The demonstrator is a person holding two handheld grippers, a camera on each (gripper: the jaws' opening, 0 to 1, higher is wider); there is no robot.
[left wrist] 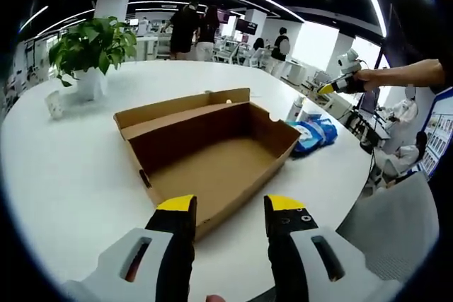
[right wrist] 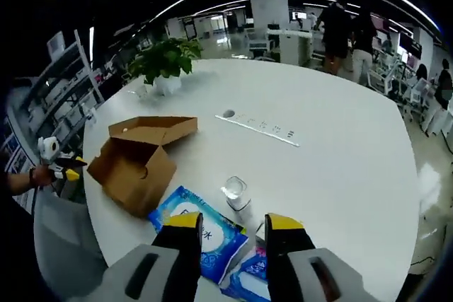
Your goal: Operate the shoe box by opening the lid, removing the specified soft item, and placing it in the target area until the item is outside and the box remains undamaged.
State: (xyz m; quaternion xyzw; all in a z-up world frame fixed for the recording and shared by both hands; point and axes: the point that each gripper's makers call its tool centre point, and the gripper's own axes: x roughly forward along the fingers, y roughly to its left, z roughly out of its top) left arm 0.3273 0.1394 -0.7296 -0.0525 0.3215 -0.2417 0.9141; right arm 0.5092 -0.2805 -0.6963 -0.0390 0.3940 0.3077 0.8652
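Observation:
The brown cardboard shoe box [left wrist: 212, 150] lies open on the white table [left wrist: 71, 175], its lid folded back on the far side and its inside bare. My left gripper [left wrist: 230, 206] is open just short of the box's near wall, with nothing between its fingers. Blue soft packets [left wrist: 313, 136] lie on the table to the right of the box. In the right gripper view the box [right wrist: 138, 160] is at the left and a blue packet [right wrist: 202, 231] lies just beyond my open right gripper [right wrist: 233, 223]. A second blue packet [right wrist: 249, 274] sits between the jaws lower down.
A small clear bottle [right wrist: 237, 196] stands beside the packets. A white power strip [right wrist: 258, 129] lies mid-table, and a potted plant [left wrist: 92, 51] stands far back. A grey chair [left wrist: 396, 224] sits at the table's edge. People stand in the background.

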